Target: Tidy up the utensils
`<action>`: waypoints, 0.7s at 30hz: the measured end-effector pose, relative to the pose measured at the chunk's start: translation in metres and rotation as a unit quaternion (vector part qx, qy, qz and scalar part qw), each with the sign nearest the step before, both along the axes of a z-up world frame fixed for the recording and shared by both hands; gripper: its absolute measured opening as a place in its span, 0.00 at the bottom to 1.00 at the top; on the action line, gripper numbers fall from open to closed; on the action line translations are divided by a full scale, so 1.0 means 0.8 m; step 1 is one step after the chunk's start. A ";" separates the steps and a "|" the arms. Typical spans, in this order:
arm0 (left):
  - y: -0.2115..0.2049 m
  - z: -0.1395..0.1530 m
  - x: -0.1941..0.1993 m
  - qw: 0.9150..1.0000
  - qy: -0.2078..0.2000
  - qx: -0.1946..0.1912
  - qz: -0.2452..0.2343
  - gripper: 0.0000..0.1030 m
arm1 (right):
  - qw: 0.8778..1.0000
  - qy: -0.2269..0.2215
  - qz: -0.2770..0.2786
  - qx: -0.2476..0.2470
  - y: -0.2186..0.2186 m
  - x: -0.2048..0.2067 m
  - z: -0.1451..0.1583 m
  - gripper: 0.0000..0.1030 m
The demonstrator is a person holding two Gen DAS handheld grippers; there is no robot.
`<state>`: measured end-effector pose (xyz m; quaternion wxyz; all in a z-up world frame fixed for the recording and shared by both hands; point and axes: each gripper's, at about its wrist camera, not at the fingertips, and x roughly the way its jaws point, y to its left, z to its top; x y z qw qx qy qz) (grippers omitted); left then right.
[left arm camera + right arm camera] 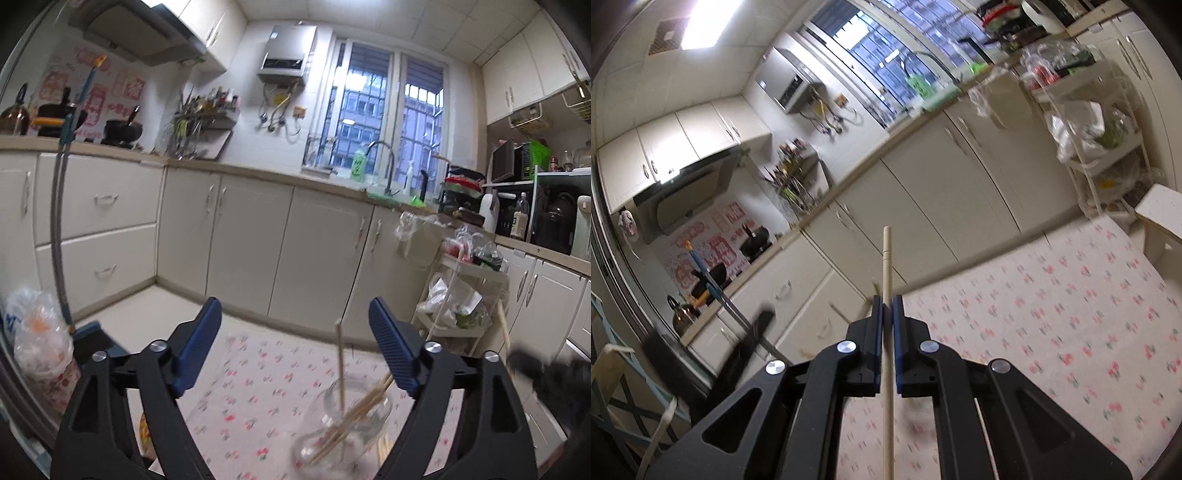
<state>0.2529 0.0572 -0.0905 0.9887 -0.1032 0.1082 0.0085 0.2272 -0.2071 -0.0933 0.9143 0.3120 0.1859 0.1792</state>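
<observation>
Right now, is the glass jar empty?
No, the glass jar on the flowered tablecloth already has several wooden chopsticks standing in it, leaning against its rim.

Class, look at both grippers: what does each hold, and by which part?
The right gripper pinches one chopstick partway along its shaft. The left gripper is open and holds nothing.
</observation>
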 end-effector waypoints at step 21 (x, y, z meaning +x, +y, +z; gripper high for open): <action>0.046 -0.144 0.004 0.975 0.222 -0.016 -0.015 0.85 | 0.991 -0.119 -0.036 -0.058 0.093 0.097 0.036 0.06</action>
